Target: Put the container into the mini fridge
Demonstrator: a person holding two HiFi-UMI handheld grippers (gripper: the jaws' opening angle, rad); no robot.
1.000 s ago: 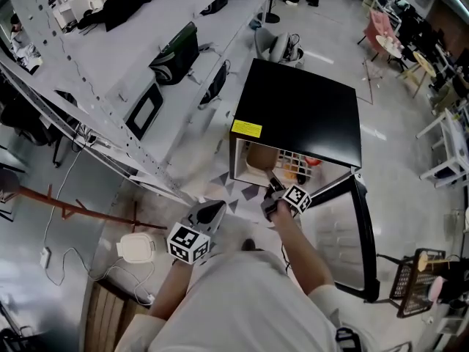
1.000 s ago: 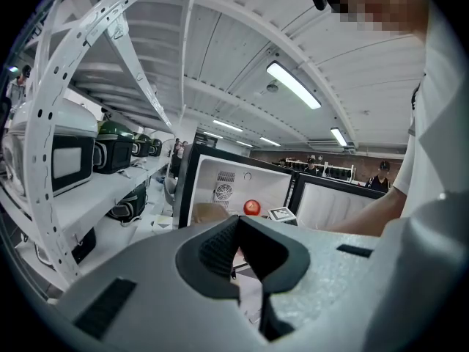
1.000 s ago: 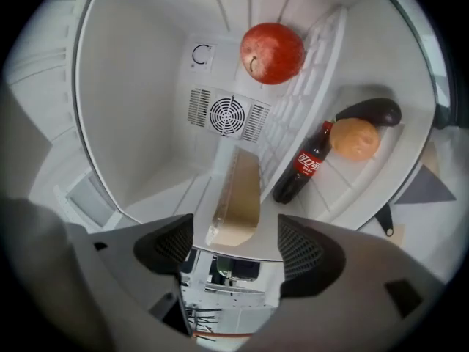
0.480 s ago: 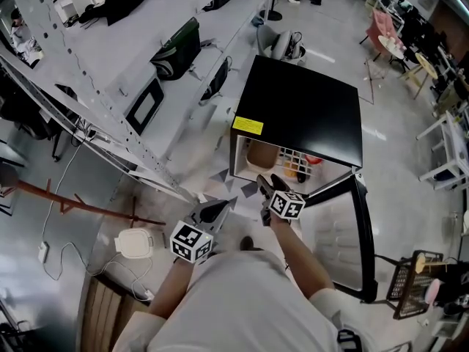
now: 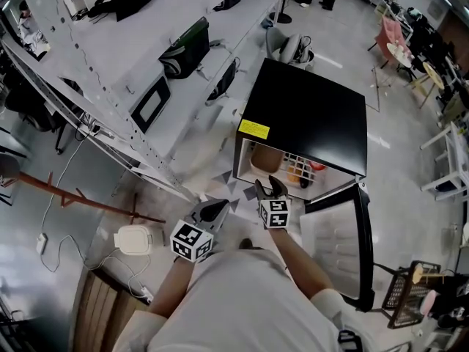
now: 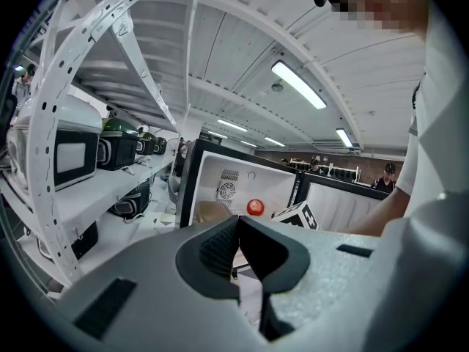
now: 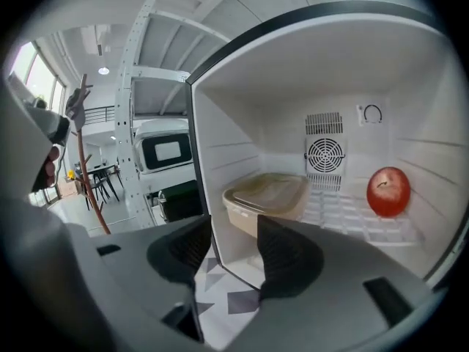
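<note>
1. My R claw (image 7: 233, 251) has its jaws apart w/ a clear gap; they have just been closing, and nothing is between them; through the gap I see only the patterned floor (image 7: 220, 288) and the lower front edge of the mini fridge (image 7: 242, 123).
2. The container (image 7: 267, 196) is inside the fridge, upright, on the left part of the wire shelf (image 7: 352, 222), close to the left inner wall; it is tan w/ a flat top.
3. Rel. to my R claw: the container lies ahead of the jaw tips and a bit higher in the right gripper view; it is apart from both pads, no contact; the claw itself is outside the fridge, in front of the open side.
4. In the head view my R claw (image 5: 267, 189) points at the opening; the container (image 5: 265, 158) is just beyond its tips; the fridge door (image 5: 333, 240) stands open on my right.
5. A red apple (image 7: 388, 191) sits on the right part of the same shelf, well apart from the container.
6. My L claw (image 6: 238, 251) has its jaws together, empty; in the head view it (image 5: 216, 210) is left of the R one, further from the fridge.
</note>
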